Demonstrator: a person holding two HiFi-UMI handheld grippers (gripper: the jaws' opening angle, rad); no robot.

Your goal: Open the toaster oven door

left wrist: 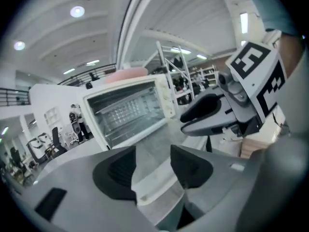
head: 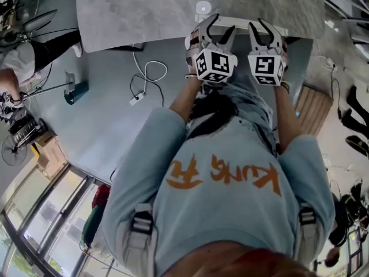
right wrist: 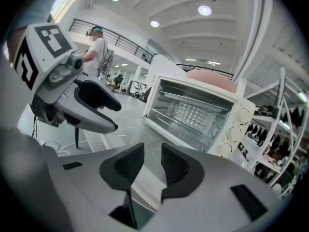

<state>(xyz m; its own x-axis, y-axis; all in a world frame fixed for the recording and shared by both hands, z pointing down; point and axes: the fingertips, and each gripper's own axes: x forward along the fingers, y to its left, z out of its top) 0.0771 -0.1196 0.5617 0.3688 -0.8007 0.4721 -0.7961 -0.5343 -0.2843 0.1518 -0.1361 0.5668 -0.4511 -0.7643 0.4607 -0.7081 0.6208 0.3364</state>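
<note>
Blue-grey floor (head: pixel 98 120), far left: a bystander (head: pixel 14 68) in white stands at the margin, and a white cable (head: pixel 151 74) lies looped near the edge of a grey marbled table (head: pixel 144 10). The person (head: pixel 230 172) holding the tools wears a pale blue shirt with orange lettering and stands at that edge, both arms forward.

Left gripper (left wrist: pixel 153 154): held about level and pointed at the toaster oven (left wrist: pixel 128 112). Its jaws stand moderately apart and pinch nothing. The gap between them shows the white front edge of the lowered door (right wrist: pixel 149 132).

Centre: the toaster oven is white and stands on the grey top ahead of both grippers. Its door is open, swung down flat toward the person, so the cavity and the wire rack (right wrist: pixel 190 111) inside are in plain sight. A pink thing (right wrist: pixel 212 79) lies on the roof — what it is cannot be told. Dials (right wrist: pixel 236 124) run down the right-hand panel.

Right gripper (right wrist: pixel 152 151): just beside the left one and apart from it, aimed the same way. Its jaws are nearly together — a narrow slit remains and the pads press on nothing. The door's white edge shows through the slit here too.

Far right: a slatted wooden panel (head: pixel 314 111) lies on the floor, beside the person's right arm.
</note>
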